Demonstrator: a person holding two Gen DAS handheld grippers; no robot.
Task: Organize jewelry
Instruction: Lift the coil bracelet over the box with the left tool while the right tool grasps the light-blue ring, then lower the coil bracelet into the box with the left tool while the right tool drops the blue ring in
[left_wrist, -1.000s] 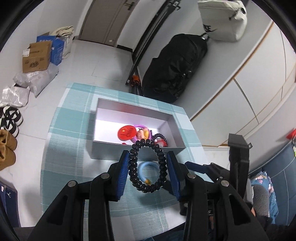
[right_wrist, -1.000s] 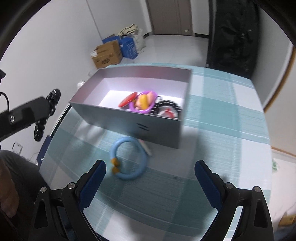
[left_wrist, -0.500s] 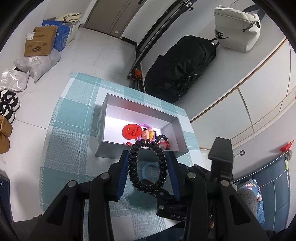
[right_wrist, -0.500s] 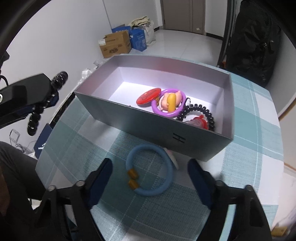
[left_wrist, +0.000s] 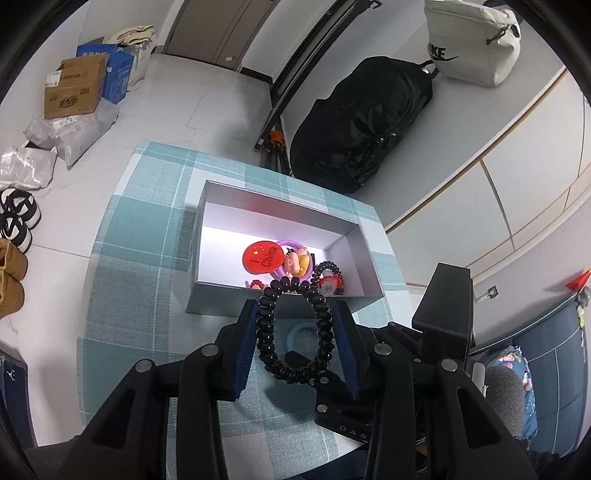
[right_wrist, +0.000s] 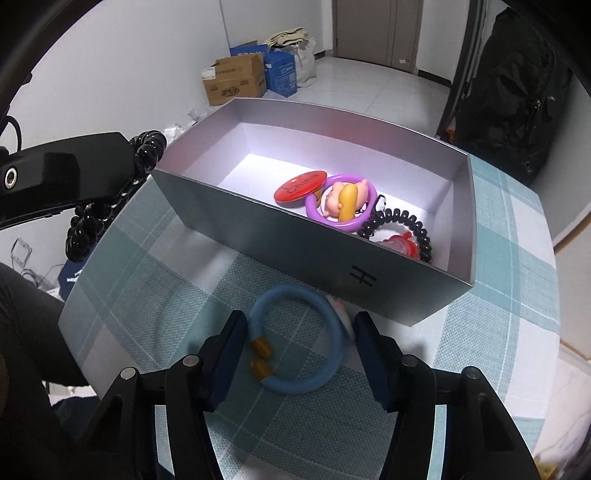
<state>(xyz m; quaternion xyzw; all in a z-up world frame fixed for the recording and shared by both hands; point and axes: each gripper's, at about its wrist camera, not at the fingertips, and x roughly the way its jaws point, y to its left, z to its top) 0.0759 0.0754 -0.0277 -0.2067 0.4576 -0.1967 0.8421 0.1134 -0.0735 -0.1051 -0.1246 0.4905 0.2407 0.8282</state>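
On the left, the left gripper (left_wrist: 295, 341) pinches a black coiled hair tie (left_wrist: 291, 328) between its blue pads, the loop held up in the air just short of the near wall of the grey box (right_wrist: 258, 229), which stands on the table (right_wrist: 517, 258) with its teal checked cloth. Inside the box, toward its right end, lie a red round badge (right_wrist: 300, 186) reading "China", a purple ring (right_wrist: 341, 203) around a small pig figure, and beside that a second black coiled tie (right_wrist: 402, 229) with a red piece inside its loop. On the cloth just in front of the box lies a blue hair ring (right_wrist: 299, 339) with two amber beads on its left side. The right gripper (right_wrist: 299, 354) points steeply down over it; its jaws have just been closing and now stand on either side of the blue ring, the left pad close beside it, the right pad a little apart, so the ring is between them but not yet squeezed.
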